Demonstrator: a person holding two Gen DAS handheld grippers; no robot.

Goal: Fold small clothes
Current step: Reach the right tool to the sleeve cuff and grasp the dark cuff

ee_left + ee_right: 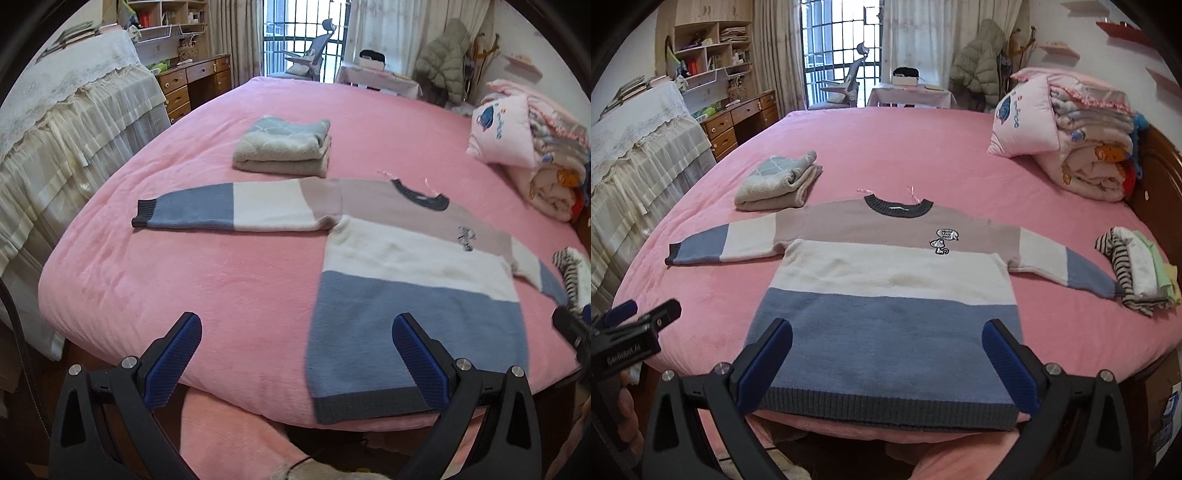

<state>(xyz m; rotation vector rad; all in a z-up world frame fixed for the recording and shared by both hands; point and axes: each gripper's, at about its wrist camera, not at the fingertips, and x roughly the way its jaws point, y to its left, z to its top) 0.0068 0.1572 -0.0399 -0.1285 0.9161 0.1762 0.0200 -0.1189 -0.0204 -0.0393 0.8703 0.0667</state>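
Note:
A small knit sweater [886,280] in taupe, white and blue bands lies flat, face up, on the pink bed [886,147], both sleeves spread out, dark hem at the near edge. It also shows in the left wrist view [413,280]. My right gripper [888,363] is open and empty, just above the hem. My left gripper [297,363] is open and empty, over the bed's near edge at the sweater's lower left corner; it also shows in the right wrist view [639,314]. A folded grey-green garment [284,147] lies behind the sweater's left sleeve.
A small stack of folded clothes [1137,273] lies at the right sleeve's end. A pink pillow [1023,118] and a rolled quilt [1093,147] sit at the far right. A lace-covered piece of furniture [62,122] stands left of the bed.

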